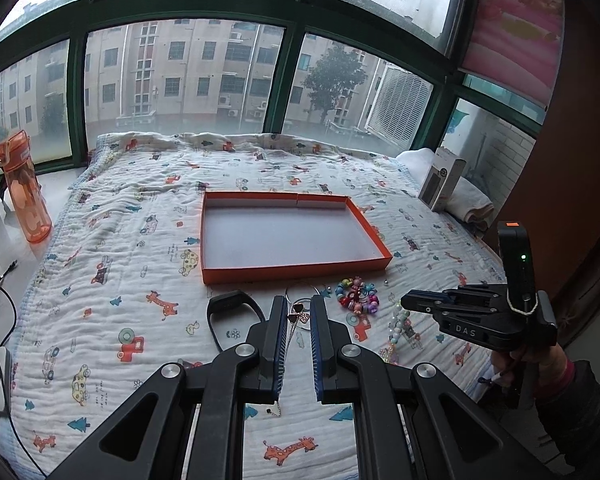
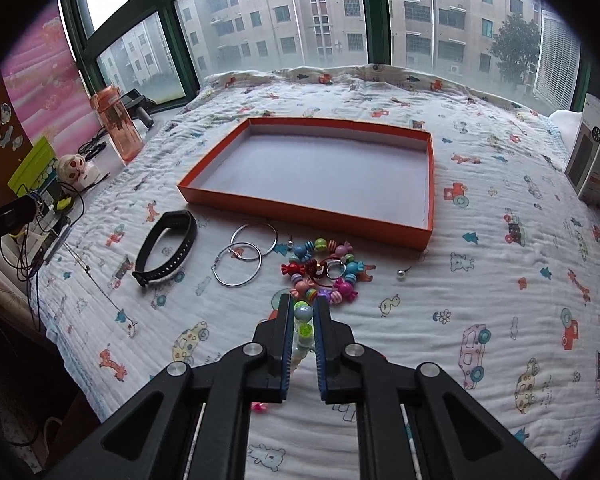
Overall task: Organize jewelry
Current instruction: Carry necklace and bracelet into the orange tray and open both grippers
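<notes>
An orange tray [image 1: 292, 273] [image 2: 300, 210] with a white floor lies empty on the quilt. My left gripper [image 1: 299, 305] is shut on a thin chain necklace with heart pendants [image 1: 298, 313]; its chain [image 2: 100, 292] trails down over the quilt. My right gripper [image 2: 303, 305] [image 1: 406, 304] is shut on a pale bead strand [image 2: 305, 322] [image 1: 396, 332], which hangs below it. In front of the tray lie a colourful candy-bead bracelet [image 2: 324, 270] [image 1: 356, 300], two silver hoops [image 2: 244, 258], a black wristband [image 2: 168, 248] [image 1: 228, 305] and a small pearl stud [image 2: 401, 275].
An orange water bottle [image 1: 22, 190] [image 2: 118, 128] stands on the sill at the left among cables and small items. A white carton [image 1: 440, 184] [image 2: 592, 152] leans on folded towels at the right. A person's hand [image 1: 540, 364] holds the right gripper's handle. Windows close off the far side.
</notes>
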Tool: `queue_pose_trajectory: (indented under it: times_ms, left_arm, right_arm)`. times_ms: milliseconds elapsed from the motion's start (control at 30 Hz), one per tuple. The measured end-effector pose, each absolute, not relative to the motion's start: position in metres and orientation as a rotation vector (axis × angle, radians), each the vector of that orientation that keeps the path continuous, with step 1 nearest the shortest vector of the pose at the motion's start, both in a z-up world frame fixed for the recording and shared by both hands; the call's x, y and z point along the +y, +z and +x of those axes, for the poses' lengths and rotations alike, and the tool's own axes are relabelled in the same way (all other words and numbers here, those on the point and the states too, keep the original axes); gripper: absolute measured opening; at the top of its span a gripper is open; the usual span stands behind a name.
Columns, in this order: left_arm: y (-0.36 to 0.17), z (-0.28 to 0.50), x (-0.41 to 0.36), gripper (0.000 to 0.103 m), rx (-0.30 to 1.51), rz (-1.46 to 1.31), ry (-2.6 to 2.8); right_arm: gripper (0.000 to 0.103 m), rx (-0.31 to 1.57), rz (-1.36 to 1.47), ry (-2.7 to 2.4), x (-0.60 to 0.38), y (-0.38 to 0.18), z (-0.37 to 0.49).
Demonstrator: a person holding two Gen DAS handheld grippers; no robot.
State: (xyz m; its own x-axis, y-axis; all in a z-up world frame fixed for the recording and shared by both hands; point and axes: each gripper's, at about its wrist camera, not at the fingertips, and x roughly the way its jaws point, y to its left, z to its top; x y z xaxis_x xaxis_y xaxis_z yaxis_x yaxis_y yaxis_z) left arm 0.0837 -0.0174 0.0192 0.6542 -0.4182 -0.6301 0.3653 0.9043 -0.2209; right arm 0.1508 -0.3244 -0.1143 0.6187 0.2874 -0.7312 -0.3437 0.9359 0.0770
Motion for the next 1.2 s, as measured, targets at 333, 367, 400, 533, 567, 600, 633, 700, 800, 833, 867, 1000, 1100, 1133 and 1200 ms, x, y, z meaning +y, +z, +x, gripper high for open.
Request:
queue_pose_trajectory:
  times_ms: [333,367,400,533,567,600,633,700,800,833,867,1000,1100,1133,1200]
  left_arm:
    - [0.066,0.094,-0.021,0.011,0.634,-0.025,-0.462]
    - [0.071,0.097,-0.022,0.011,0.625,-0.019,-0.463]
    - [0.076,0.100,-0.023,0.011,0.617,-0.017,-0.469]
    - [0.096,0.122,-0.024,0.011,0.601,-0.032,-0.489]
    - [0.101,0.128,-0.025,0.011,0.596,-0.028,-0.490]
    - [0.105,0.136,-0.027,0.011,0.593,-0.020,-0.489]
    - [0.110,0.142,-0.029,0.011,0.588,-0.010,-0.487]
    - [0.120,0.158,-0.032,0.011,0.578,0.006,-0.486]
    - [0.131,0.180,-0.036,0.011,0.562,0.024,-0.481]
    - [0.133,0.187,-0.038,0.011,0.554,0.031,-0.477]
    - [0.134,0.196,-0.039,0.011,0.551,0.036,-0.470]
    - [0.126,0.233,-0.044,0.011,0.579,0.042,-0.459]
    - [0.111,0.258,-0.050,0.011,0.611,0.053,-0.453]
    - [0.105,0.266,-0.052,0.011,0.624,0.057,-0.450]
    - [0.089,0.279,-0.055,0.011,0.651,0.055,-0.448]
  right_arm:
    - [0.012,0.693,-0.076,0.371,-0.318,-0.056,0.138]
    - [0.012,0.683,-0.078,0.372,-0.318,-0.051,0.139]
    - [0.012,0.671,-0.082,0.369,-0.319,-0.045,0.141]
    - [0.012,0.633,-0.089,0.363,-0.320,-0.024,0.151]
    - [0.012,0.627,-0.089,0.364,-0.321,-0.019,0.156]
    - [0.012,0.619,-0.088,0.364,-0.321,-0.015,0.160]
    - [0.012,0.611,-0.091,0.360,-0.321,-0.012,0.162]
    - [0.012,0.599,-0.095,0.355,-0.321,-0.006,0.171]
    - [0.012,0.591,-0.102,0.350,-0.320,0.000,0.184]
    - [0.012,0.591,-0.102,0.347,-0.319,0.001,0.190]
    - [0.012,0.591,-0.100,0.346,-0.319,0.001,0.193]
    - [0.012,0.604,-0.096,0.336,-0.318,-0.006,0.214]
    - [0.012,0.628,-0.090,0.324,-0.319,-0.017,0.229]
    - [0.012,0.637,-0.085,0.322,-0.319,-0.021,0.233]
    - [0.012,0.657,-0.072,0.319,-0.321,-0.030,0.241]
